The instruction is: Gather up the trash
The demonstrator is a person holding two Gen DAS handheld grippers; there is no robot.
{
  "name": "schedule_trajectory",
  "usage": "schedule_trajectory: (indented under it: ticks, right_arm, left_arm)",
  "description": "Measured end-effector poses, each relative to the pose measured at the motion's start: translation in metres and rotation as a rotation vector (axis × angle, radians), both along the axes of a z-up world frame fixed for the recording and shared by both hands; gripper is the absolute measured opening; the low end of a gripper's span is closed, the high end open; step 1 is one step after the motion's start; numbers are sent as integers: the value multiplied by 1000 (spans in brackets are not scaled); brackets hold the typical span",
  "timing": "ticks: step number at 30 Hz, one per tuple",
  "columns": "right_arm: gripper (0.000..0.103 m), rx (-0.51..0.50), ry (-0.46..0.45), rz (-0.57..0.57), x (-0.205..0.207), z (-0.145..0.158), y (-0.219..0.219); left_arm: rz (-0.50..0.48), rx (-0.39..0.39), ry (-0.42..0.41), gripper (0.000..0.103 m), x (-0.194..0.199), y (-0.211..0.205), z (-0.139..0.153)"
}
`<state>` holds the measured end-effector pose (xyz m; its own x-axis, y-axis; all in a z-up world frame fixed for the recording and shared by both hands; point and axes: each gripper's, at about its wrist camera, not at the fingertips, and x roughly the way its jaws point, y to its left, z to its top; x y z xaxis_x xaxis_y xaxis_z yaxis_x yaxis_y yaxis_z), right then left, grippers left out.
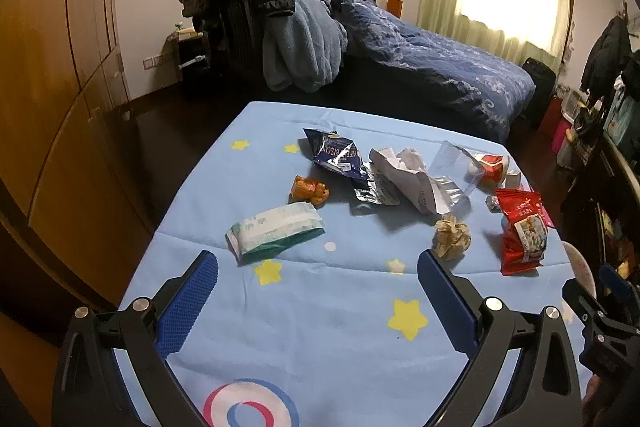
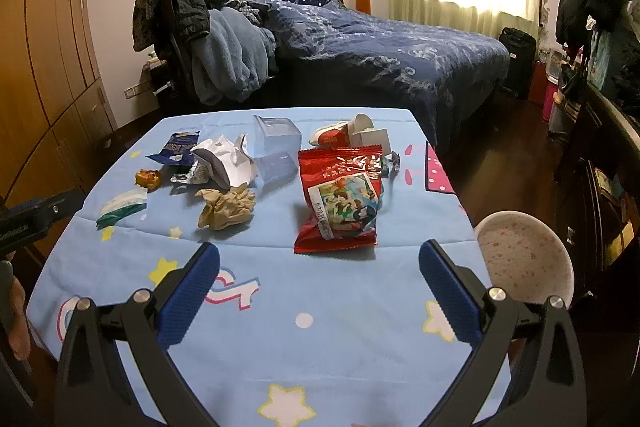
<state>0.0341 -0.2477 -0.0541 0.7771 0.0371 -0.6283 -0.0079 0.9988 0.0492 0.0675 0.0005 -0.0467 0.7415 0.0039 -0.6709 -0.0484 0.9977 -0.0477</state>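
**Wrappers scattered on the star-print worktop**

A soft blue cloth with yellow stars covers the worktop. On its far half lies the trash — a glossy red snack bag, a crumpled brown paper ball, a creased white paper, a foil blue wrapper, a clear plastic box and a white-green tissue pack. The near half is bare cloth. The left hand-held gripper and right hand-held gripper both hover spread wide and empty; the red bag lies just ahead of the right one. A pale speckled stool stands off the worktop's right edge.
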Motion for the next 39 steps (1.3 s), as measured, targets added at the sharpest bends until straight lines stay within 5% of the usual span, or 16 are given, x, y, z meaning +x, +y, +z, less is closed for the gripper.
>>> schedule_trajectory:
  ticks: [11,15,23,39]
  right_arm:
    - [100,3,15,-13,8,-7,-7]
    - [100,0,37,4,16,-13,-8]
    - [100,59,85,14,39,-14,-29]
    - [100,63,91,16,52,-9,-30]
  left_arm:
    - [-3,16,41,99,24,17,-12]
    - [5,75,104,99,51,24,-35]
    - [-38,30,232,99,103,30,-77]
    - [-29,62,236,100,114,35,-85]
